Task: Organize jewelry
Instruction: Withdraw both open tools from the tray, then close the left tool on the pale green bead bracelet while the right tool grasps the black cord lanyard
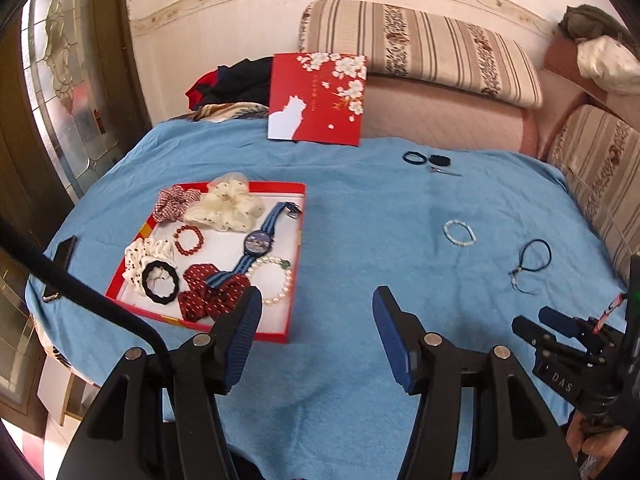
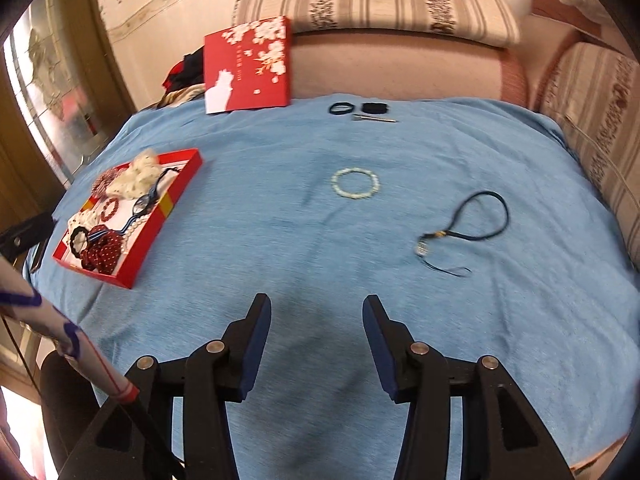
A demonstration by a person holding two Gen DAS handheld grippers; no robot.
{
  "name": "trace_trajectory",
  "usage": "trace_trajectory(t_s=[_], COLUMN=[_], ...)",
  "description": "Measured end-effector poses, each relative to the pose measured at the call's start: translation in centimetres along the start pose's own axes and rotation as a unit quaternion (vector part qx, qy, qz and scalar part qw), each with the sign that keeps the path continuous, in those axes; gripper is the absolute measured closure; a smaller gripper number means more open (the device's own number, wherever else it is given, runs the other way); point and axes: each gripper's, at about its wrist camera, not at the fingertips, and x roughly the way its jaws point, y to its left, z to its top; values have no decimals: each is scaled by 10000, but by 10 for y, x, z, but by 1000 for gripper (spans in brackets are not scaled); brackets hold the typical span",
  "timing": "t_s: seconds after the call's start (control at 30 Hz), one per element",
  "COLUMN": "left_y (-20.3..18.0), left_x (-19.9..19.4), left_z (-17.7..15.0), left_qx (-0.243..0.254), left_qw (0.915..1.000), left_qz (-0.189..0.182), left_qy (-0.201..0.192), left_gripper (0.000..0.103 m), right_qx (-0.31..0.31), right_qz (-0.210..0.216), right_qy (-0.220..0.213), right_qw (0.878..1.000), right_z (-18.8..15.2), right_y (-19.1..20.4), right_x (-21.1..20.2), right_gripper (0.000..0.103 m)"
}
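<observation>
Both tools, left (image 1: 316,312) and right (image 2: 316,320), gape wide, empty, over blue-cloth worktop (image 2: 280,240). Pale bead bracelet (image 2: 355,184) lies mid-cloth, apart from red tray (image 2: 168,216). We judge it light, limp, slippery; pinch across one bead strand.

Striped sofa cushions (image 1: 420,46), blue cloth (image 1: 360,208).

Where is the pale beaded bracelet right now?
The pale beaded bracelet lies loose on the blue cloth, mid-table in the right wrist view, between the red tray and the dark cord bracelet.
</observation>
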Motion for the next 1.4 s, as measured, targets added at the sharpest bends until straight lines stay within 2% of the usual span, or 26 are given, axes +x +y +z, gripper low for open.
trace_trajectory(t_s=[0.43,0.93,1.13,1.4], left_y=[-18,-19,-25,-56], left_x=[-8,15,35,76], left_z=[-6,-4,2,7], left_qx=[186,268,410,578], left_qw=[9998,9987,9976,9941], left_qz=[-10,9,-34,-369], left_qy=[87,423,557,842], left_gripper=[45,44,44,44], right_qx=[131,249,553,1375], right_qz=[-54,-122,-334,-495], right_qy=[-43,46,-27,87], right_qw=[9999,9996,9979,9892], right_z=[-12,-11,-13,-27], right_y=[-13,-24,-59,-131], right_x=[-11,-2,-4,2], right_gripper=[50,49,49,49])
